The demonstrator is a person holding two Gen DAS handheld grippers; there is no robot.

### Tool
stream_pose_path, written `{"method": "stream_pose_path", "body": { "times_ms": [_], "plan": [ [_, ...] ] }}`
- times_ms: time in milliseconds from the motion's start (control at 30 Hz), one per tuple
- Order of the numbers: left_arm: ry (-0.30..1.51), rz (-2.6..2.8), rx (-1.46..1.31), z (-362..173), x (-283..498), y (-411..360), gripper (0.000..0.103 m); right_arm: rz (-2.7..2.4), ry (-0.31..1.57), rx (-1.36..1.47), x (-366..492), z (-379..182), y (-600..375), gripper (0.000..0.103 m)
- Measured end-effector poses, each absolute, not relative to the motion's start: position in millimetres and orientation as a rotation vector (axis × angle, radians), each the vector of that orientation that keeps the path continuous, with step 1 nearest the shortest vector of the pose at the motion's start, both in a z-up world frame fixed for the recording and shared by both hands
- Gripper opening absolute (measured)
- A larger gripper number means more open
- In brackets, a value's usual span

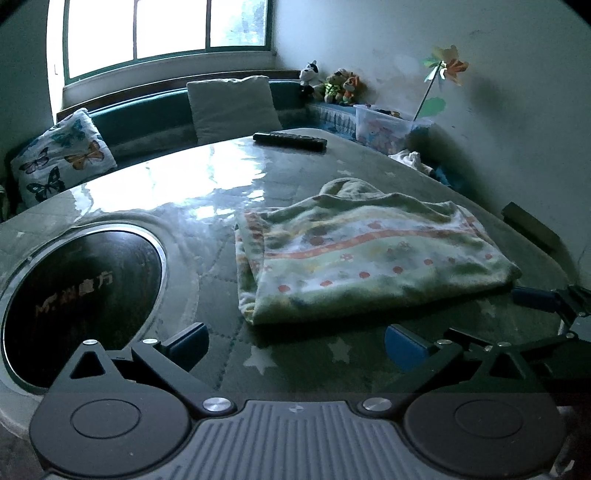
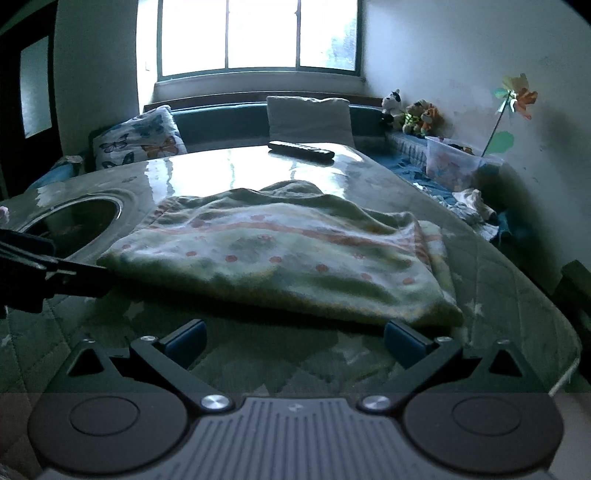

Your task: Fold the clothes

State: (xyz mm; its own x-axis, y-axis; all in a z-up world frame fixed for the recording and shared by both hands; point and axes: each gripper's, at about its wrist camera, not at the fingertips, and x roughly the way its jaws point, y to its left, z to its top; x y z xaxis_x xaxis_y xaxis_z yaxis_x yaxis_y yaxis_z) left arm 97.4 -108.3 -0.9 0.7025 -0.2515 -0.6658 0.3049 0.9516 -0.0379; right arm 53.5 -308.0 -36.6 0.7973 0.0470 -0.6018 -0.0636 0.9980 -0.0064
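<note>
Left wrist view: left tool (image 1: 295,341) hovering low over the surface (image 1: 221,177), blue fingertips (image 1: 404,343) spread wide and holding nothing. Folded garment (image 1: 369,258), pale green with orange dots and a striped band, lying flat just ahead, toward the right half of the surface. Round dark inset (image 1: 81,306) with metal rim at left, well apart from the garment. Remote control (image 1: 290,141) near the far edge. Right tool (image 1: 543,299) visible at the right margin, close beside the garment's near right corner. Right wrist view: right tool (image 2: 295,341) likewise spread apart and empty, right fingertip just beside the garment's near edge; contact not determinable. Garment (image 2: 280,258) filling the middle of the view. Butterfly cushion (image 2: 140,138) and plain pillow (image 2: 308,116) on the bench beyond, below the window (image 2: 258,35). Stuffed toys (image 2: 413,110) in the far right corner.
</note>
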Motion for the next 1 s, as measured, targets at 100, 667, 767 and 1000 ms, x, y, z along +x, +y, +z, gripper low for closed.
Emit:
{"method": "stream_pose_path", "body": {
  "times_ms": [100,667,767,1000],
  "plan": [
    [0.731,-0.314,0.085,-2.1,93.4,-110.0,0.103,0.053,0.650,-0.015,50.3,-38.2,-308.8,0.103],
    [0.742,-0.323,0.108,-6.9,73.6,-116.6,0.103,0.034,0.641,0.006,37.3,-36.0,-311.4,0.103],
    [0.743,-0.326,0.113,-7.8,70.5,-118.0,0.103,0.032,0.638,0.008,35.1,-35.6,-311.6,0.103],
    [0.746,-0.331,0.117,-9.6,63.8,-120.8,0.103,0.027,0.640,0.026,31.0,-36.5,-313.8,0.103]
  ]
}}
